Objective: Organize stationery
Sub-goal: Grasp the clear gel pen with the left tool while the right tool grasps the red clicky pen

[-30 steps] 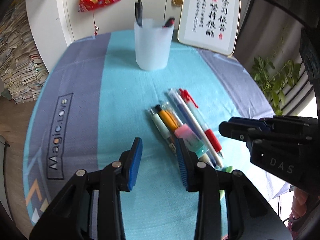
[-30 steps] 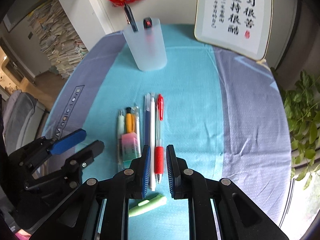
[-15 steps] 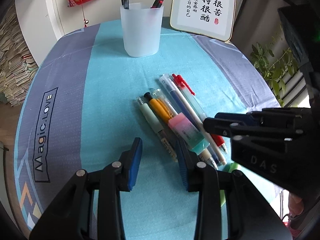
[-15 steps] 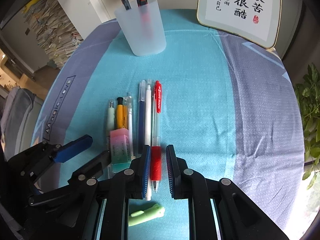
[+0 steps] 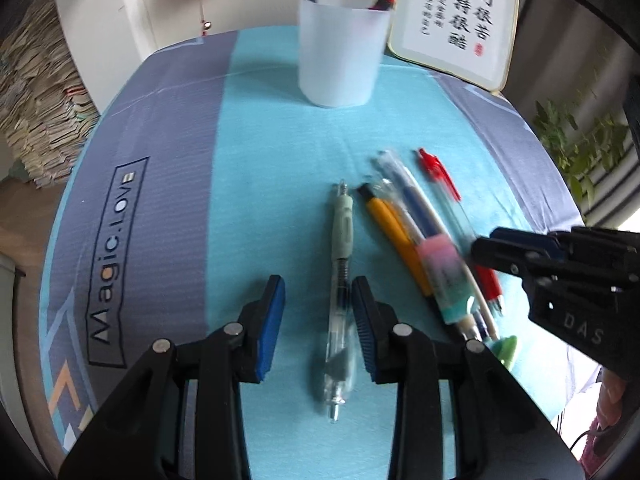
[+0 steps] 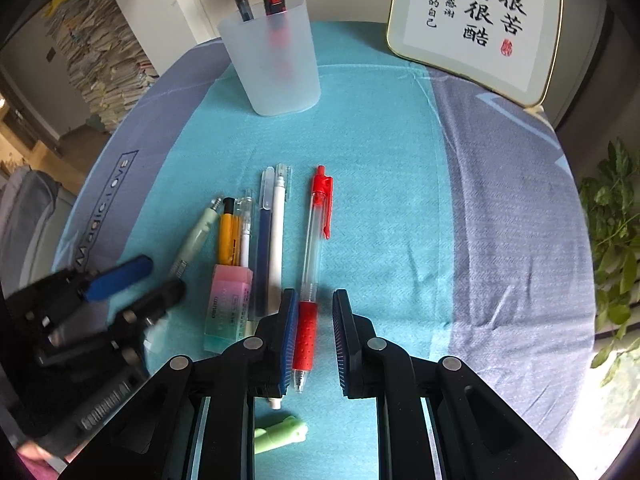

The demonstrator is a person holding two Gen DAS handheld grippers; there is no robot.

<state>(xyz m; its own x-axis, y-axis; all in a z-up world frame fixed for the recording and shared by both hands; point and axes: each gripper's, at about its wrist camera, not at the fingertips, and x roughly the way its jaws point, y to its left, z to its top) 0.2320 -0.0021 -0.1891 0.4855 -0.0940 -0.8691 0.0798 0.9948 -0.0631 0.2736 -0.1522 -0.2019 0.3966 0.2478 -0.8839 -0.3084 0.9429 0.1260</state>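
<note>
On the desk [image 6: 380,152], spread with a blue-and-grey cloth, the frosted cup [image 6: 276,56] serves as landmark: nearer the camera than it lies a row of pens with a pink eraser [image 6: 228,304]. The right claw [image 6: 314,336] straddles the red pen [image 6: 310,264] at its rubber grip, jaws narrow but not pressing it. The left claw [image 5: 318,328] stands released around the pale green pen [image 5: 342,264], left of the row.
</note>
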